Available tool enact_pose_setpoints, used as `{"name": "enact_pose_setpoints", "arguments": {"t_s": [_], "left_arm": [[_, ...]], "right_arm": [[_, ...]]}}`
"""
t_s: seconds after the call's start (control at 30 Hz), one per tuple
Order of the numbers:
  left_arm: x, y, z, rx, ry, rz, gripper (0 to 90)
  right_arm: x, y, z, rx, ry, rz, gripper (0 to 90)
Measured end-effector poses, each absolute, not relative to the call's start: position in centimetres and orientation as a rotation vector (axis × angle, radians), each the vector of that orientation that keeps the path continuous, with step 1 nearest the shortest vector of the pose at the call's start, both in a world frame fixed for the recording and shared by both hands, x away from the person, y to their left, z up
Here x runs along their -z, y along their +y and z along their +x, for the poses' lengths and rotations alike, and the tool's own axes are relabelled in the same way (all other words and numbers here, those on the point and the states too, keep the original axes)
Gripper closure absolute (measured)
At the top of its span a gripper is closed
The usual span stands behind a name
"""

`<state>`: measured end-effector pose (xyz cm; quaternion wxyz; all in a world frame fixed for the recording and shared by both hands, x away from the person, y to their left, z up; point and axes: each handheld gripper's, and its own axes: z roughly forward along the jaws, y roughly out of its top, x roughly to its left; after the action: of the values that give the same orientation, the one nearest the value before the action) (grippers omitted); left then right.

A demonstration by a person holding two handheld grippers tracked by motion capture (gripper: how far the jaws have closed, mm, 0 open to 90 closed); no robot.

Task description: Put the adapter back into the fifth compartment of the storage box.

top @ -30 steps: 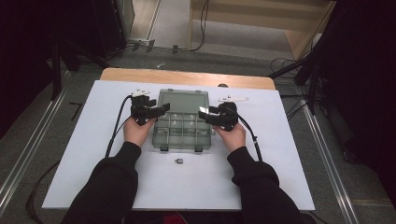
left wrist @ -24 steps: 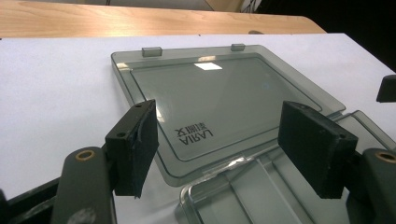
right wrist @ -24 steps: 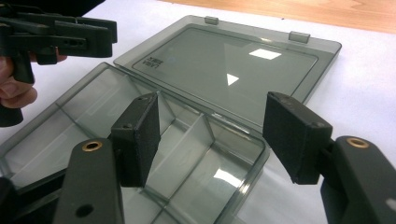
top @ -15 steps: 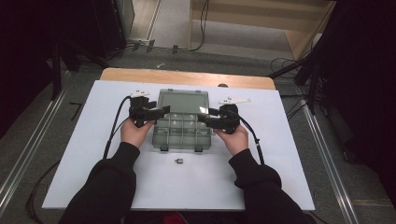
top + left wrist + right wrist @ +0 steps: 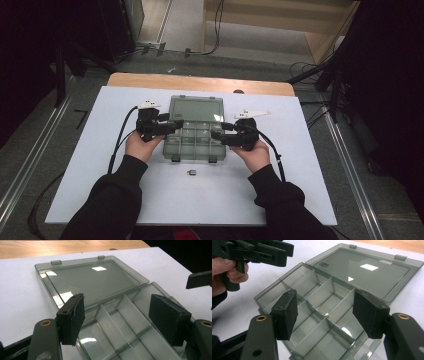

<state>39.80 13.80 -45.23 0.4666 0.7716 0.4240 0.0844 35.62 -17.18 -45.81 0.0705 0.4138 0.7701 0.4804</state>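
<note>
A clear grey plastic box [image 5: 195, 131] lies open near the middle of the white counter [image 5: 90, 165], its lid [image 5: 196, 108] folded flat toward twelve o'clock and its divided tray toward six o'clock. The compartments look empty in both gripper views.

The left gripper [image 5: 172, 125] hovers at the box's nine o'clock edge. Its fingers [image 5: 72, 317] stand well apart over the tray's corner, with nothing between them. The right gripper [image 5: 219, 132] hovers at the box's three o'clock edge, pointing inward at the left one. Its fingers [image 5: 287, 312] are also apart and hold nothing; the dividers of the tray show in the gap between them.

A small dark part [image 5: 192, 173] lies on the counter at six o'clock from the box, just beyond its latches and apart from both hands. A bare wooden strip [image 5: 200, 82] runs along the counter's far edge at twelve o'clock.
</note>
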Motion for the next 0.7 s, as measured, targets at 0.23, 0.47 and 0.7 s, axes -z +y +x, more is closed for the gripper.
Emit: {"name": "enact_pose_setpoints", "arguments": {"t_s": [0.23, 0.47, 0.7], "left_arm": [[44.8, 14.3, 38.5, -0.199, 1.002, 1.92, 29.3], [44.4, 14.6, 37.5, -0.18, 0.965, 1.93, 29.3], [44.1, 14.6, 36.6, -0.138, 0.909, 1.946, 29.3]], "right_arm": [[45.6, -16.9, 34.8, -1.456, 2.36, 1.196, 35.4], [45.5, -16.7, 33.9, -1.462, 2.401, 1.144, 35.4], [45.4, -16.9, 33.0, -1.484, 2.435, 1.112, 35.4]]}}
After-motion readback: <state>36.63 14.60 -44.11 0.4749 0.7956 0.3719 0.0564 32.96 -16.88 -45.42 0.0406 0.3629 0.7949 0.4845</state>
